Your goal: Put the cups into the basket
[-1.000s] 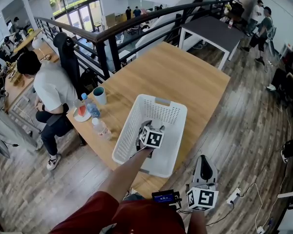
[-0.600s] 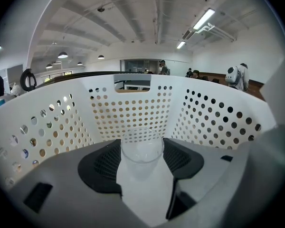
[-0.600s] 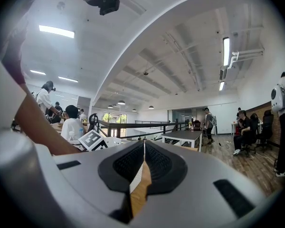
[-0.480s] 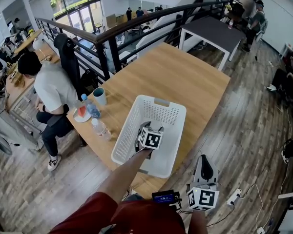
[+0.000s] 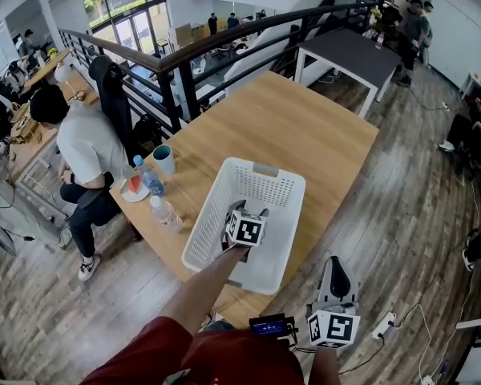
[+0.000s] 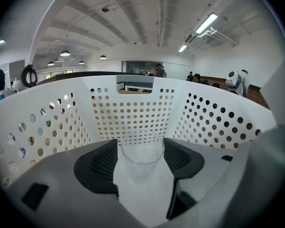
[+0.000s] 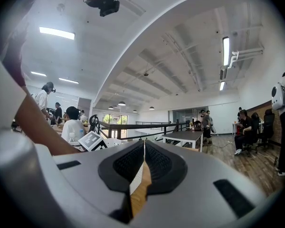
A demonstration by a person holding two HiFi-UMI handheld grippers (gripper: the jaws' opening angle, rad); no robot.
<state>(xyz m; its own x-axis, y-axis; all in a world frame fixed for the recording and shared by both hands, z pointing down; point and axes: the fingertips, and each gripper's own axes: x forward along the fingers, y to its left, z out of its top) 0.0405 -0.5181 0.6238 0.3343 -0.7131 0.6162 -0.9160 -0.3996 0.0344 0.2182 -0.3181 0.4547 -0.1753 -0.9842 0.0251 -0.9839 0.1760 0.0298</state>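
The wooden worktop point(image 5: 305, 127) runs long toward 1 o'clock, bare wood past the single white basket point(image 5: 284, 187), which sits close to the near edge. There are two grippers. The left gripper point(image 5: 250, 212) is low inside the basket, walls on three sides, its jaws holding a clear cup point(image 6: 142, 152). The right gripper point(image 5: 335, 269) hangs off the worktop at the basket's 5 o'clock, jaws pressed together. A second, teal cup point(image 5: 164, 157) stands at the basket's 10 o'clock, with two bottles point(image 5: 149, 179) point(image 5: 167, 212) near the left edge.
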